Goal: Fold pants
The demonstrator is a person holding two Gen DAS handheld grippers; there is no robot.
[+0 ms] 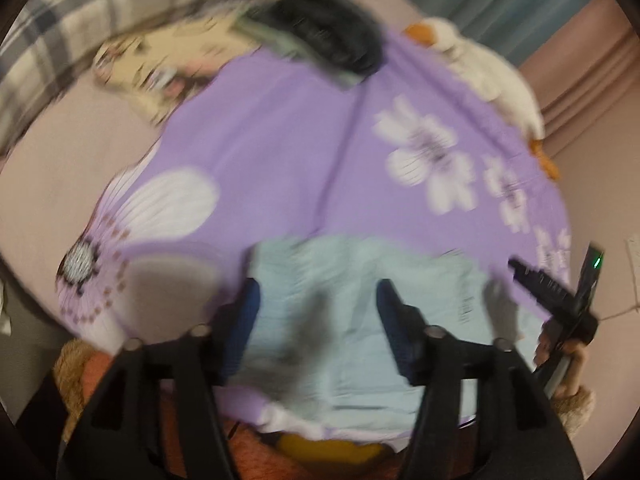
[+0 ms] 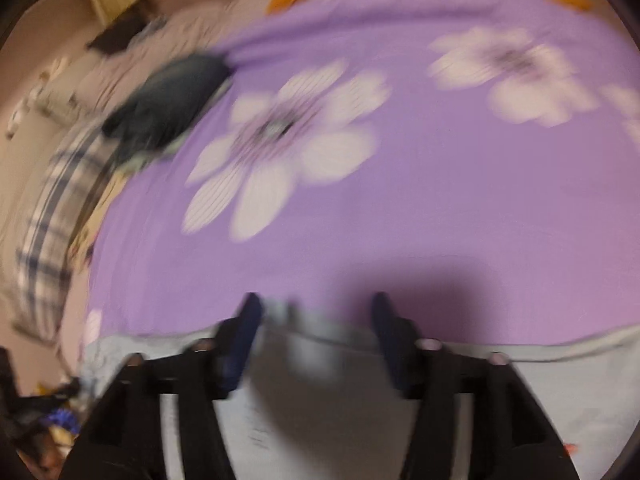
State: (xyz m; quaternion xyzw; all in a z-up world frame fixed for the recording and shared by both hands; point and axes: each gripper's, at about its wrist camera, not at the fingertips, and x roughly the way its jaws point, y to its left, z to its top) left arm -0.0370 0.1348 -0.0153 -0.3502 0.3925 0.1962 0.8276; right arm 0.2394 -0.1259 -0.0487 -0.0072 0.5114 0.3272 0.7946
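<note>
The pants (image 1: pixel 352 320), pale blue, lie folded into a compact rectangle at the near edge of a purple bedspread (image 1: pixel 288 152) printed with big white flowers, which covers most of both views. Beyond the spread, a plaid blanket (image 1: pixel 80 12) curves along the far left, and a white plush toy (image 1: pixel 492 76) with orange parts sits at the far right edge. A dark garment (image 1: pixel 332 32) rests at the spread's far side. The left gripper (image 1: pixel 318 300) hangs above the pants with its blue-padded jaws spread apart, nothing pinched between them. The right gripper (image 2: pixel 316 316) stands equally wide over the pants' upper edge (image 2: pixel 320 344); the blur makes contact hard to judge, but the pads seem clear of the cloth.
</note>
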